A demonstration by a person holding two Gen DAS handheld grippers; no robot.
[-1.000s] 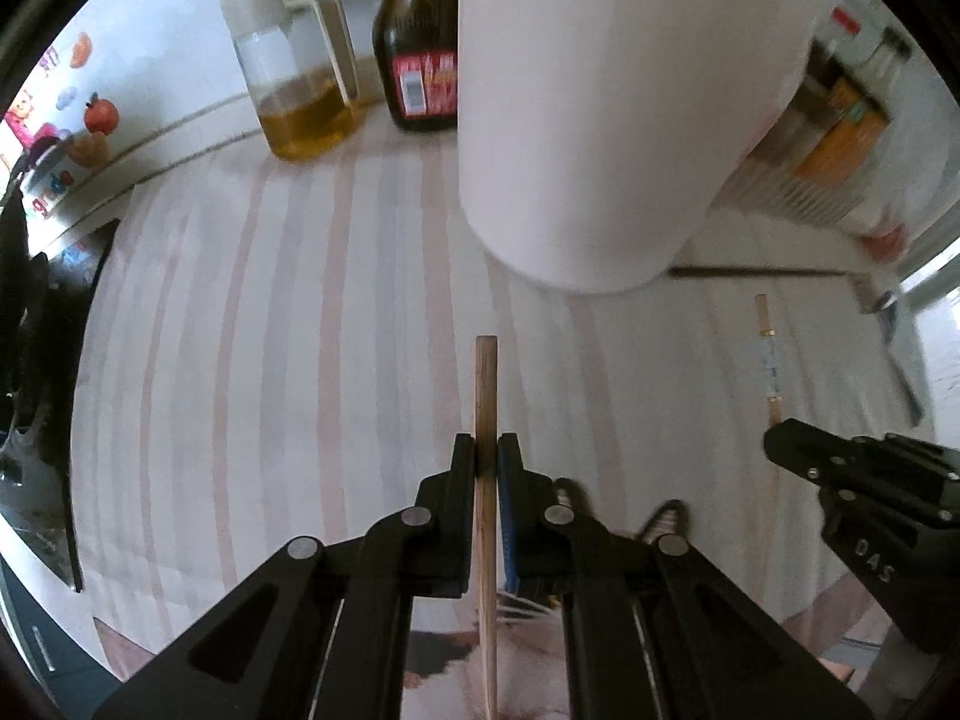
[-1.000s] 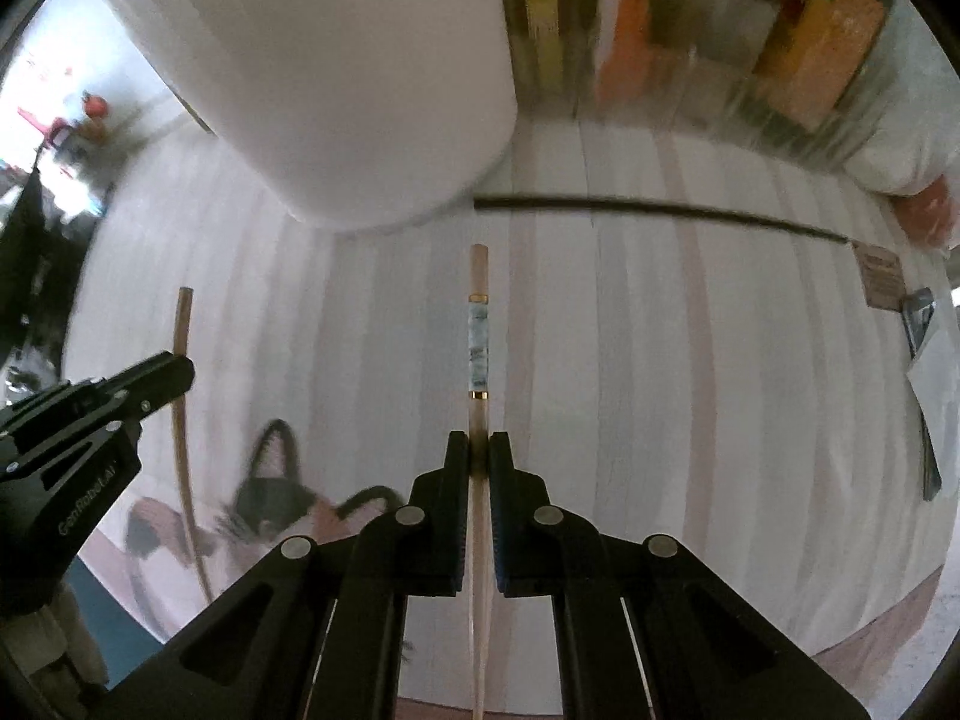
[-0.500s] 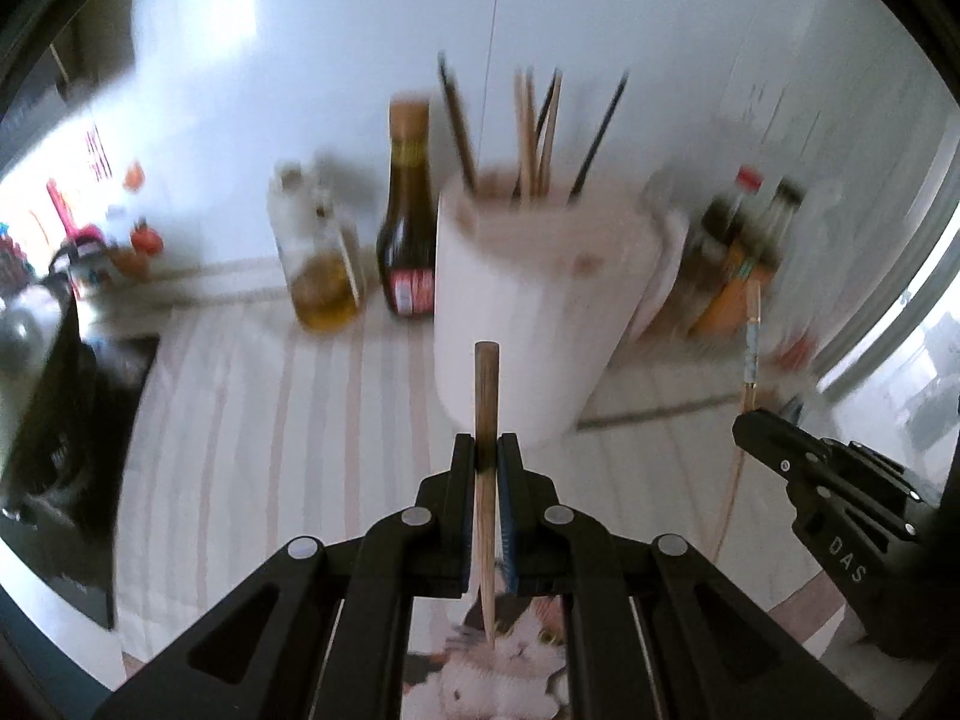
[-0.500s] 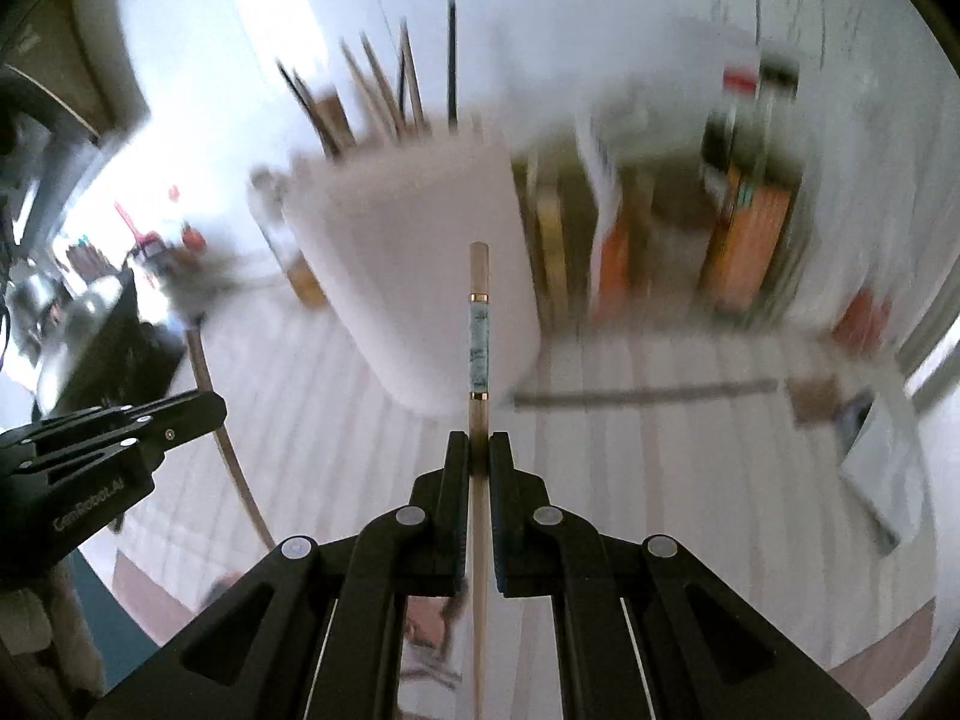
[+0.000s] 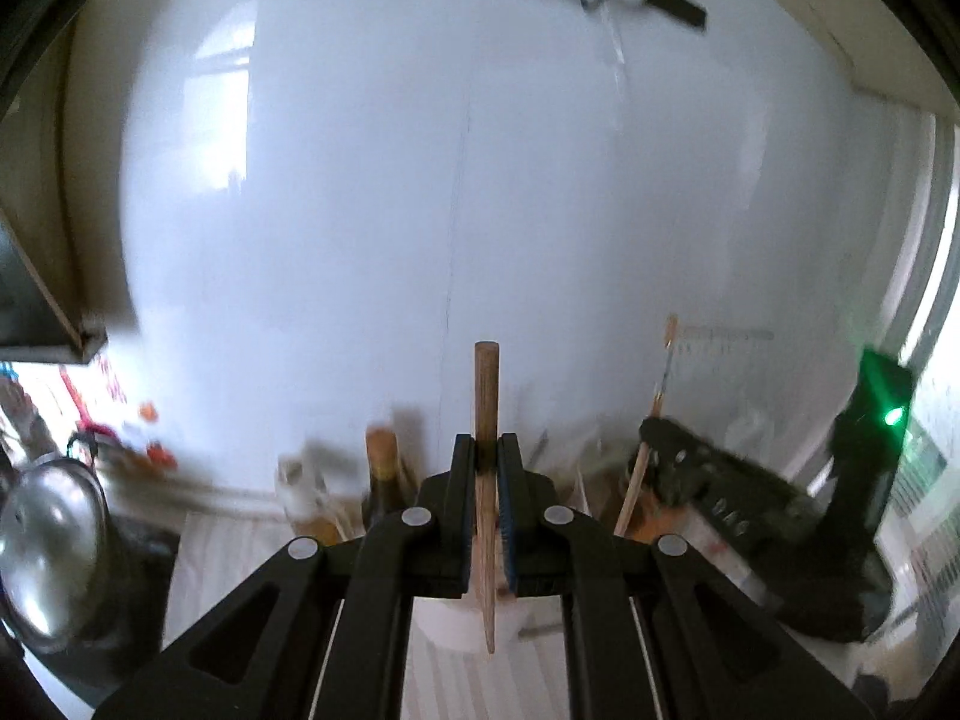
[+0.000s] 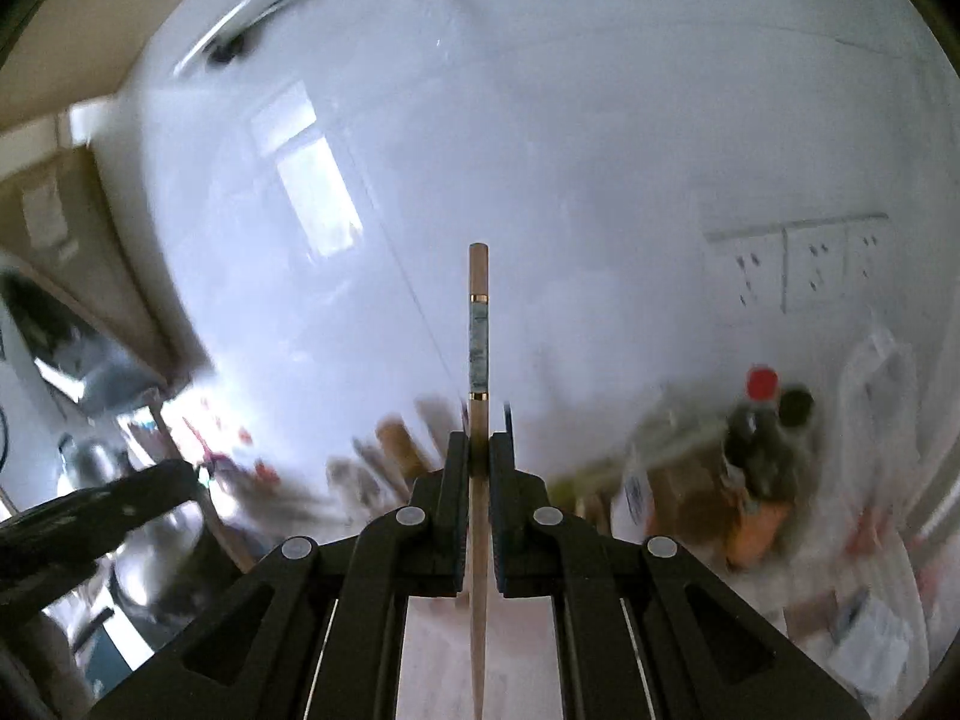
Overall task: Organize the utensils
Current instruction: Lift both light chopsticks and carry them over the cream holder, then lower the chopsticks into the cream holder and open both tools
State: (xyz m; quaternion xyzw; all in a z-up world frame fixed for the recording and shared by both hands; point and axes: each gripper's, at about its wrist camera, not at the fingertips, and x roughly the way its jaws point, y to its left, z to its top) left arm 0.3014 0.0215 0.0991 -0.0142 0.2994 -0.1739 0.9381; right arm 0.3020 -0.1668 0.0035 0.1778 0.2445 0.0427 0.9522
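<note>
My left gripper (image 5: 485,450) is shut on a brown wooden chopstick (image 5: 485,396), held upright and raised against the white wall. My right gripper (image 6: 478,441) is shut on a pale chopstick with a patterned band (image 6: 478,336), also upright. The white utensil holder (image 5: 462,624) shows partly below the left jaws, mostly hidden behind them. The right gripper (image 5: 660,438) with its chopstick appears at the right of the left wrist view. The left gripper (image 6: 180,474) appears blurred at the left of the right wrist view.
A steel pot (image 5: 48,546) stands at the left. A brown bottle neck (image 5: 384,468) rises behind the holder. A red-capped dark bottle (image 6: 762,438) and packets stand at the right by wall sockets (image 6: 804,264). The striped mat (image 5: 240,564) lies below.
Both grippers have lifted their chopsticks off the mat and tilted up, so the views swung from the table to the wall. The holder has dropped to the bottom of the view.
</note>
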